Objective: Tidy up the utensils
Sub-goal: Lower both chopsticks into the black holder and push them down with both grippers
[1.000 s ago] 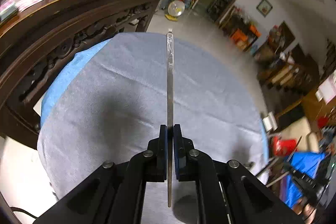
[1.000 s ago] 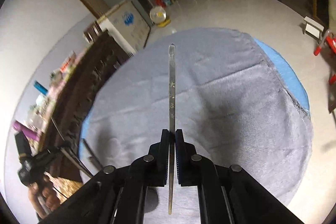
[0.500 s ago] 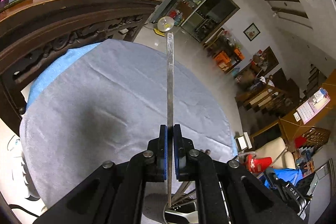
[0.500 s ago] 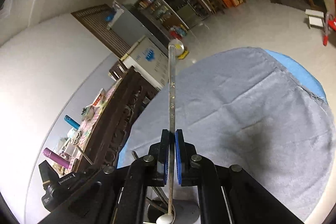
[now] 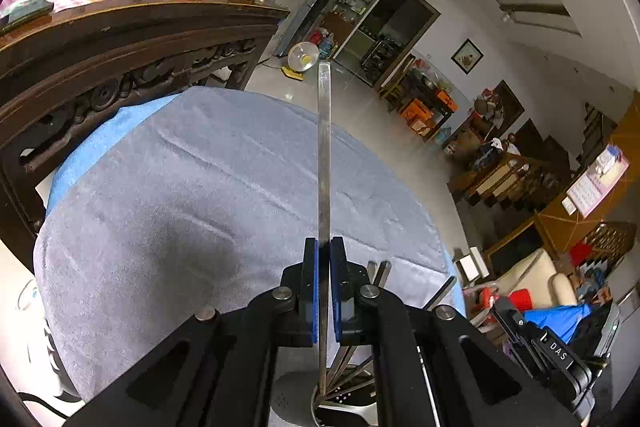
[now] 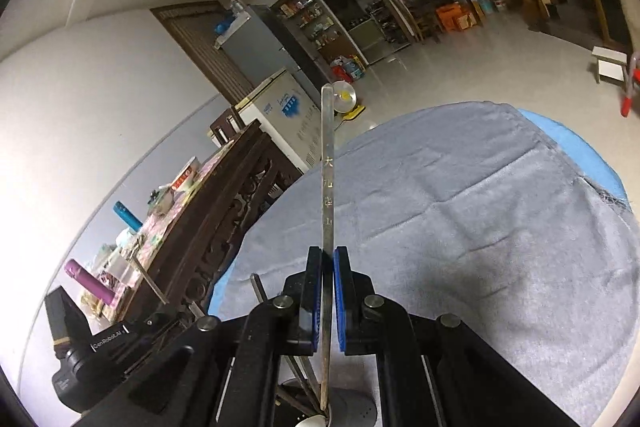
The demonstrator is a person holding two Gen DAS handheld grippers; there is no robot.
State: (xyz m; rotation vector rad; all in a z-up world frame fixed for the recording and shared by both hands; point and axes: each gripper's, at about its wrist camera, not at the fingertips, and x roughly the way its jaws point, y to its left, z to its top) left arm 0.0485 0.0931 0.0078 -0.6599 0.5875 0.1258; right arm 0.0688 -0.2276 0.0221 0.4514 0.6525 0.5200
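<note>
My left gripper (image 5: 324,251) is shut on a long flat steel utensil handle (image 5: 324,163) that points up and away. Its lower end reaches into a perforated metal utensil holder (image 5: 352,401) with several other utensils, just below the fingers. My right gripper (image 6: 327,259) is shut on a second steel handle (image 6: 328,187) with engraved characters. Its lower end dips into the same holder (image 6: 352,411), where a white spoon tip (image 6: 310,422) shows. The other gripper appears at the edge of each view.
A round table with a grey cloth (image 5: 180,195) over a blue cover lies ahead. A dark carved wooden table (image 5: 120,39) with bowls stands to the left. Tiled floor, shelves and a small fan (image 5: 303,55) lie beyond.
Both grippers have tilted upward and drawn back over the holder. The lower ends of both handles now sit in the holder, which came into view at the bottom.
</note>
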